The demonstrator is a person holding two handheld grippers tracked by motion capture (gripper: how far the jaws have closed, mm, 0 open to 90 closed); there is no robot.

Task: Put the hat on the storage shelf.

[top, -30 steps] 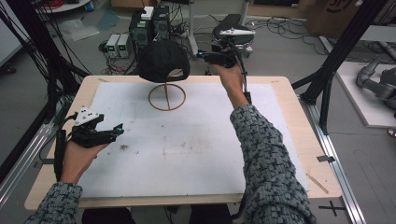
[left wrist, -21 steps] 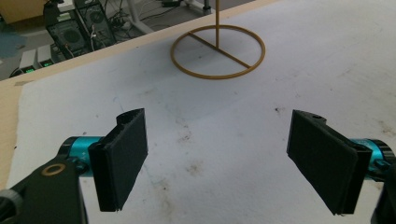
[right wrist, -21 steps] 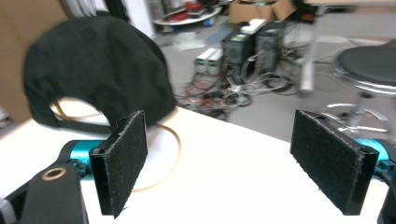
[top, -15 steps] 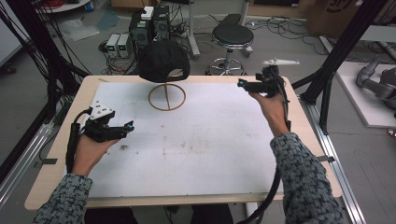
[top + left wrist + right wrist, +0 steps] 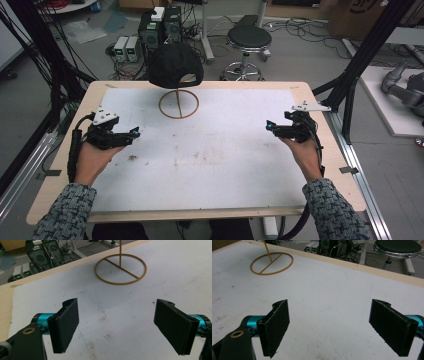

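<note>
while the black cap (image 5: 175,65) sits on top of the wooden stand (image 5: 178,104) at the far middle of the table (image 5: 320,200), both hands rest near the side edges, well apart from it. the left gripper (image 5: 131,134) has its jaws spread wide with nothing between them. the right gripper (image 5: 270,126), whose jaws have just been opening, is wide and empty too.

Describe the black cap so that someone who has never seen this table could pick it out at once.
Start at the white mat covering the wooden table. Near its far edge, left of centre, stands a thin wooden stand with a ring-shaped base. The black cap sits on top of that stand, the one dark, raised thing over the mat, with an adjuster opening showing at its rim.
</note>
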